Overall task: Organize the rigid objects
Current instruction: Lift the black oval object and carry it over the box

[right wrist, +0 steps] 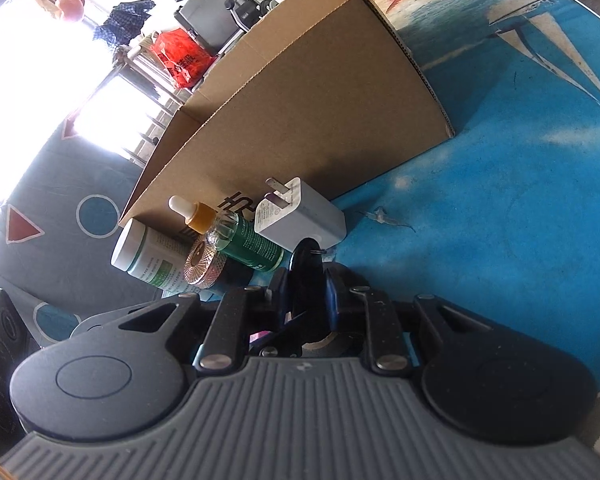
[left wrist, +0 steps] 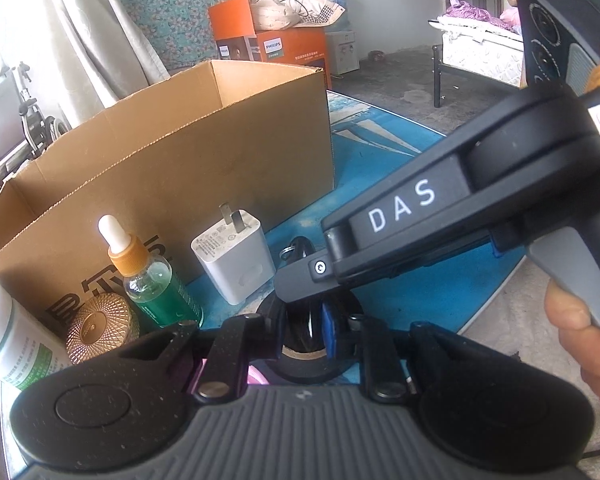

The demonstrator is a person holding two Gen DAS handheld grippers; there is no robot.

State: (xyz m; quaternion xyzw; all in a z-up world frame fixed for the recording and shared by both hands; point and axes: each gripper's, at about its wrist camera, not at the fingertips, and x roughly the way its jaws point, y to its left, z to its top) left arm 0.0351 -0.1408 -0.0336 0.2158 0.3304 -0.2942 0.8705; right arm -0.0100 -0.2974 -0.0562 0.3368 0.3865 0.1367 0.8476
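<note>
White tub (left wrist: 4,332), gold ribbed lid (left wrist: 100,326), green dropper bottle (left wrist: 152,280) and white charger (left wrist: 234,256) stood in a row on the blue desk (left wrist: 380,160), just in front of the open cardboard box (left wrist: 172,144). Left hand-held gripper (left wrist: 306,328) sat around a black tape roll (left wrist: 304,360); grip state unclear. Right hand-held gripper (right wrist: 306,300) was pinching a black key fob (right wrist: 306,264) above the roll, right of the charger.

White letters "DAS" stand on the right claw's (left wrist: 300,276) black arm, and "PHILIPS" is printed on the far orange box (left wrist: 274,46); other labels are too small to read.
</note>
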